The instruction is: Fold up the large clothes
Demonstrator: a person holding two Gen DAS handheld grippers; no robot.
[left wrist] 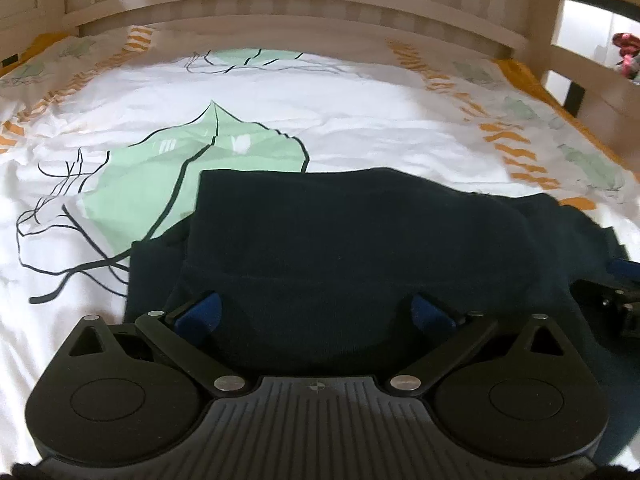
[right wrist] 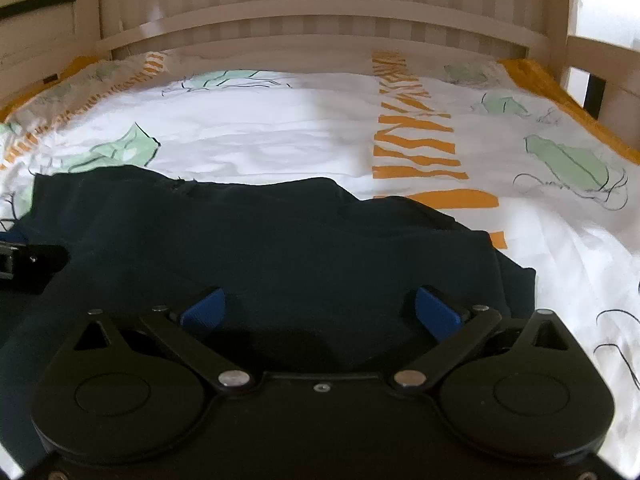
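Observation:
A dark navy garment (left wrist: pixel 360 240) lies folded in layers on the bed, its far edge straight and a lower layer sticking out at the left. My left gripper (left wrist: pixel 316 312) hovers over its near part, jaws wide open, blue pads (left wrist: pixel 200 314) apart with only flat cloth below them. The right wrist view shows the same garment (right wrist: pixel 280 240) reaching to the right, where its corner ends on the sheet. My right gripper (right wrist: pixel 318 308) stands open above it, gripping nothing. Each gripper shows at the edge of the other's view: the right gripper (left wrist: pixel 612 304) and the left gripper (right wrist: pixel 24 260).
The bed sheet (left wrist: pixel 320 112) is white with green leaf prints and orange stripes. A pale wooden slatted headboard (left wrist: pixel 300 8) closes the far side. A wooden side rail (left wrist: pixel 576 64) runs along the right, with an orange mattress edge (right wrist: pixel 560 92) beneath it.

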